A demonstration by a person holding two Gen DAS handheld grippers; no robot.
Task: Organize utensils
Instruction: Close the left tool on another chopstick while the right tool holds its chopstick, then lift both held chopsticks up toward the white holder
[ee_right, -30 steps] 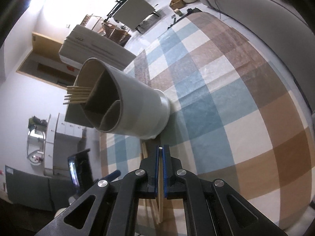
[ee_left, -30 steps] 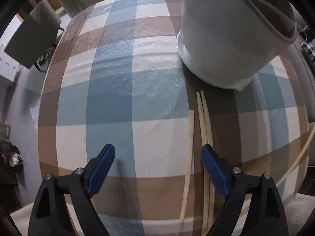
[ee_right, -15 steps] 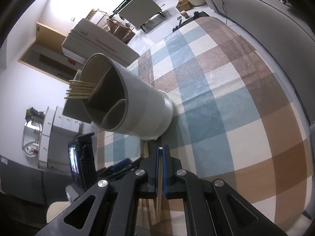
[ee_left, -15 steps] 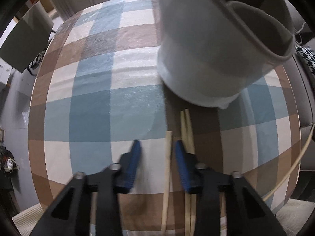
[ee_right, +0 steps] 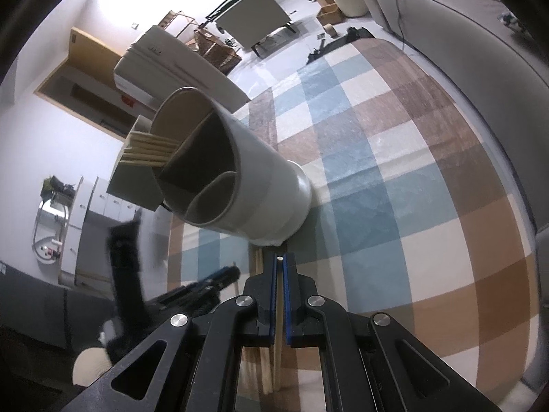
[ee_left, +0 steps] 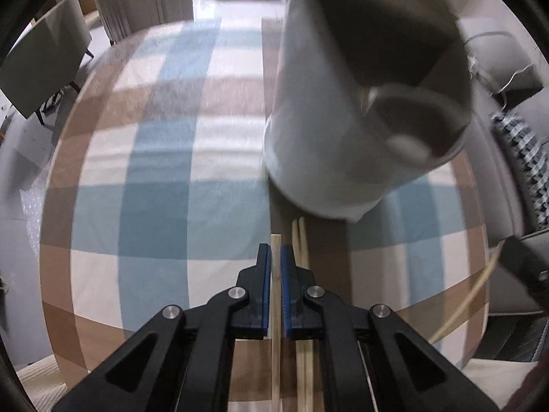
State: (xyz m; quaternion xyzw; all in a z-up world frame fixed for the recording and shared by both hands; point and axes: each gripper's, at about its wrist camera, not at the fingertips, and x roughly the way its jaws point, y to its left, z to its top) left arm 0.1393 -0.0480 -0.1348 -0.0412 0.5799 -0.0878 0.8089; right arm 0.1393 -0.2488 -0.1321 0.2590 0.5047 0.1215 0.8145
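Both grippers clamped on chopsticks beside the holder.
We find left gripper pinching one chopstick, right gripper another; holder just ahead. Light, stiff, slippery: we'd grip mid-shaft.

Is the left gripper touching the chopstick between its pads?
Touching. The left wrist view shows the left gripper with both blue pads pressed against the sides of the chopstick, no gap showing.

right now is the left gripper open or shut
Shut: the left gripper has its blue pads clamped on one chopstick.
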